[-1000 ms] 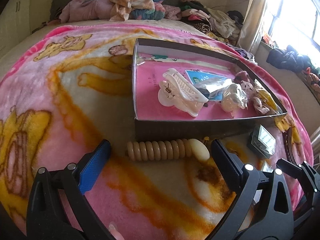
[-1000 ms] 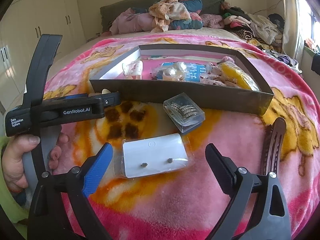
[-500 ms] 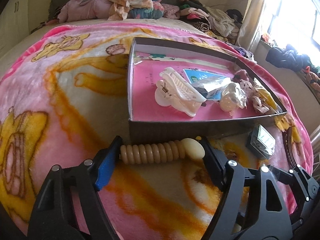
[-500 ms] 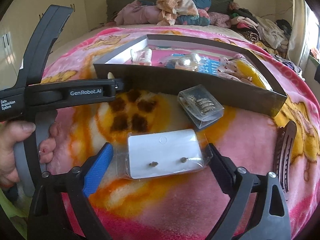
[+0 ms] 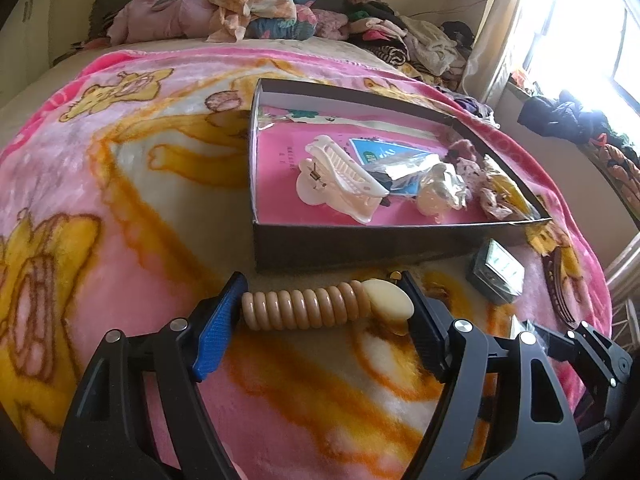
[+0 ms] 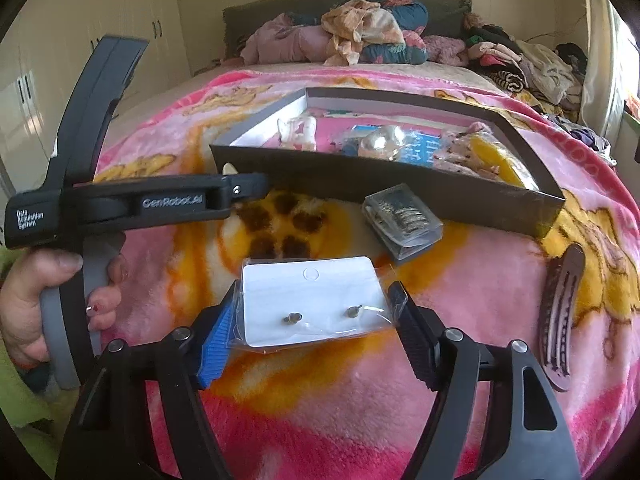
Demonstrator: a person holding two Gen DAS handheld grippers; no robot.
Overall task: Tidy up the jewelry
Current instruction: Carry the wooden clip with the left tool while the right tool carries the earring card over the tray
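Observation:
My left gripper (image 5: 324, 308) is shut on a tan ribbed hair clip (image 5: 316, 308), gripped end to end on the blanket just in front of the dark shallow box (image 5: 340, 246). The box holds a white claw clip (image 5: 340, 184), bagged items and a blue card. My right gripper (image 6: 316, 316) is shut on a bagged white earring card (image 6: 314, 300) with two small studs, lying on the blanket. The left gripper's body (image 6: 152, 204) shows in the right wrist view.
A small clear case of rings (image 6: 402, 220) and a brown hair barrette (image 6: 558, 316) lie on the pink blanket (image 5: 120, 200) near the box's front right. Piled clothes (image 5: 256, 4) line the far end of the bed. A window is at right.
Both grippers moved forward and closed: the left around the ribbed clip, the right around the earring card.

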